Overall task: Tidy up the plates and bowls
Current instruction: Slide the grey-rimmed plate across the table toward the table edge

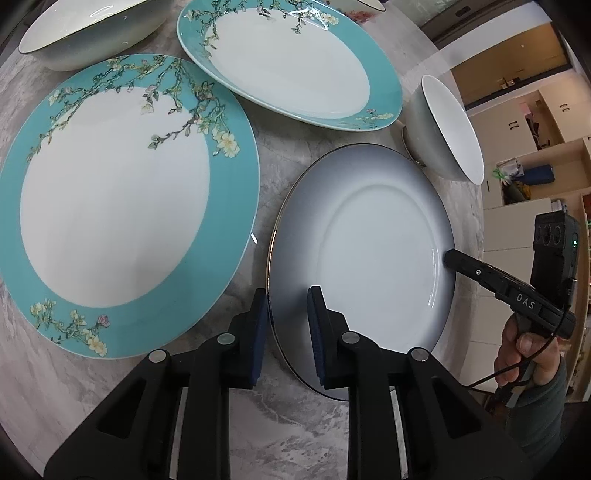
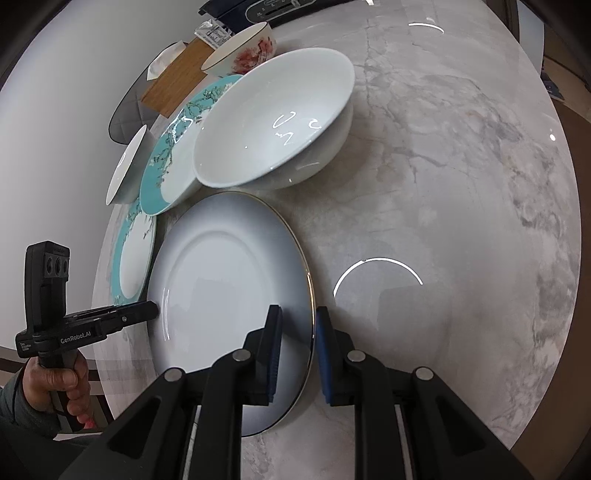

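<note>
A grey-white plate (image 1: pixel 373 243) with a gold rim lies on the marble table; it also shows in the right wrist view (image 2: pixel 229 277). My left gripper (image 1: pixel 286 295) straddles its near rim, one pad above and one outside, with a gap between them. My right gripper (image 2: pixel 297 314) straddles the opposite rim the same way. Two teal floral plates (image 1: pixel 122 206) (image 1: pixel 291 62) lie beside it. A white bowl (image 1: pixel 439 129) stands behind the plate, seen large in the right wrist view (image 2: pixel 273 122).
Another white bowl (image 1: pixel 92 29) stands at the far left. A floral bowl (image 2: pixel 245 50), a wooden board (image 2: pixel 173 83) and a dark appliance (image 2: pixel 258 9) sit near the wall. Bare marble (image 2: pixel 461 184) stretches to the right. Shelving (image 1: pixel 528 147) stands beyond the table edge.
</note>
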The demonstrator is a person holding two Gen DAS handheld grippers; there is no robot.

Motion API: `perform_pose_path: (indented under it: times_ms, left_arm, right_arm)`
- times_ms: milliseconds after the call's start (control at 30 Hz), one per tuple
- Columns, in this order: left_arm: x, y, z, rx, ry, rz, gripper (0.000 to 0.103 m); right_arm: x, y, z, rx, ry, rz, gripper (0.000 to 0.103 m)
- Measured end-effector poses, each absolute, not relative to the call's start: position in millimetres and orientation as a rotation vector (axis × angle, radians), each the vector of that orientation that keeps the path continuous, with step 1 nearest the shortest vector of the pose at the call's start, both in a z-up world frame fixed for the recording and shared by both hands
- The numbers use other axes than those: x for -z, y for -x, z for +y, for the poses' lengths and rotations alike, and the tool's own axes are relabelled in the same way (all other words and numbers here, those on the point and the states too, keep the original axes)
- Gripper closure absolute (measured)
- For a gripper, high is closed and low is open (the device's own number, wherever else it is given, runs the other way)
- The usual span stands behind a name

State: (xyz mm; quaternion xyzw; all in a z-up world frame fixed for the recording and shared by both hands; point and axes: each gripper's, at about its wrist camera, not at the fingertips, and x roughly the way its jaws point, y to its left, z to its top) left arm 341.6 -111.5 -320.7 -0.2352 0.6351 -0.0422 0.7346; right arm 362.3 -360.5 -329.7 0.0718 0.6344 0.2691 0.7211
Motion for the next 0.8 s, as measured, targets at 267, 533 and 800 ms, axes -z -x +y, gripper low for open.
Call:
perform_pose_path:
  times_ms: [267, 533, 800]
  left_arm:
    - [304.0, -323.8, -106.2, 0.100, 0.509, 1.417, 0.085]
    - [272.3, -285.0, -84.0, 0.136, 0.486, 1.409, 0.084]
    - [253.4, -212.4, -29.6, 0.182, 0.455, 1.427, 0.084]
  right_arm:
    - [318.4, -326.5, -361.4, -0.561, -0.211, 1.396, 0.084]
    - [285.6, -278.4, -343.3, -0.514, -0.241, 1.392, 0.084]
    - [268.0, -206.2, -293.7, -0.473, -0.257, 1.407, 0.084]
